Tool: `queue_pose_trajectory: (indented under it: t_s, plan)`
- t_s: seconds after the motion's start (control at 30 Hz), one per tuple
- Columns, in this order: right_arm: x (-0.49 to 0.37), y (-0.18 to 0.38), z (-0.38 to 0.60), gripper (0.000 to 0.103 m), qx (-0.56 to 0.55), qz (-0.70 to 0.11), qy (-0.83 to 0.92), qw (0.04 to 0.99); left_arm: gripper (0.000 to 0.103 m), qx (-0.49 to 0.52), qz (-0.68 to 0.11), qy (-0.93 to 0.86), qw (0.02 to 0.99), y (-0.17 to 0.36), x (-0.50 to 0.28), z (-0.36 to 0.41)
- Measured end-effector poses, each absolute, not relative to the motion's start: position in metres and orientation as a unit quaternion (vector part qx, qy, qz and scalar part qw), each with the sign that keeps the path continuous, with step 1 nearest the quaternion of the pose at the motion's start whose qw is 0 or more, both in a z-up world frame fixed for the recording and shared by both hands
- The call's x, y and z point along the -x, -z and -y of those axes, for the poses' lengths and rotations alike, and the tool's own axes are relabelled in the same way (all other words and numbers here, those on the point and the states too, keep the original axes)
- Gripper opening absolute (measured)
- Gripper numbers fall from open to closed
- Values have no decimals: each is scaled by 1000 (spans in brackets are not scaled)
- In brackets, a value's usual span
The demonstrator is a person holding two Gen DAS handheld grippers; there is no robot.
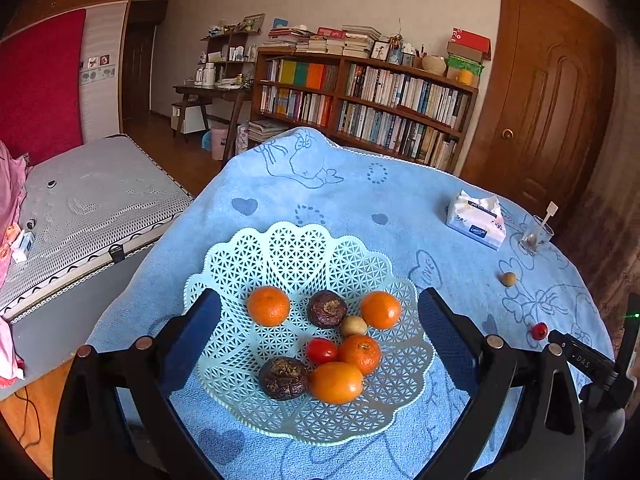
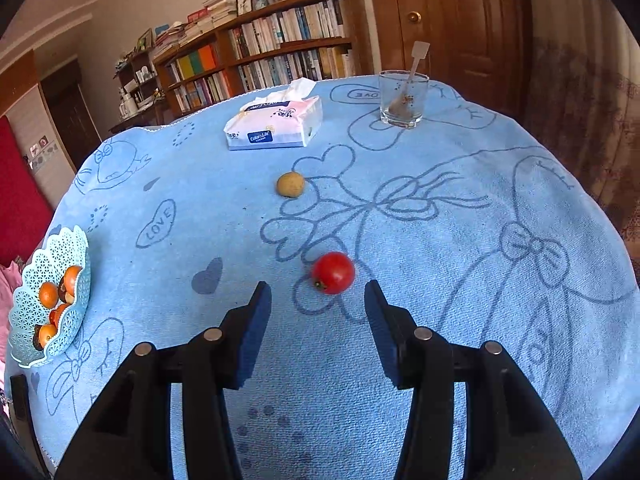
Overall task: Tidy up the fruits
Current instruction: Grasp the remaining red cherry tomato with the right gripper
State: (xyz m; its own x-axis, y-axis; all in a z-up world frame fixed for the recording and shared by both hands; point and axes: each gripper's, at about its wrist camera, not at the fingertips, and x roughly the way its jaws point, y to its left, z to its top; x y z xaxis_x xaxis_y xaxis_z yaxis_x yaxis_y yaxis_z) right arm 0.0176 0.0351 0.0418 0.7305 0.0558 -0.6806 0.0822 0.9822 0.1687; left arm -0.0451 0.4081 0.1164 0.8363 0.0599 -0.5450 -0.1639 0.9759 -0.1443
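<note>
Left gripper (image 1: 320,316) hangs over the basket (image 1: 304,252) of fruit at bench left, fingers wide apart, empty. Right gripper (image 2: 318,304) fingers also spread and empty, a tomato (image 2: 333,272) just beyond the tips; a longan (image 2: 290,184) lies farther off on the cloth (image 2: 440,280).

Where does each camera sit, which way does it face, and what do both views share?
Left wrist: rides the left gripper, looking forward and down at the fruit basket; its open fingers show.
Right wrist: rides the right gripper, facing the red tomato on the blue cloth; its open fingers show.
Shared: basket, tomato, tissue pack, glass.
</note>
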Motion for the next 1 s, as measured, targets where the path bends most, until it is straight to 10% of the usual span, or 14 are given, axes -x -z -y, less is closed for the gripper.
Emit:
queue_pose_trajectory:
  t_s: [1.0]
  plan:
    - [-46,-27,-15,29,-39,-397,-15,917,100,20,-321,21,947,-95,-6,-305]
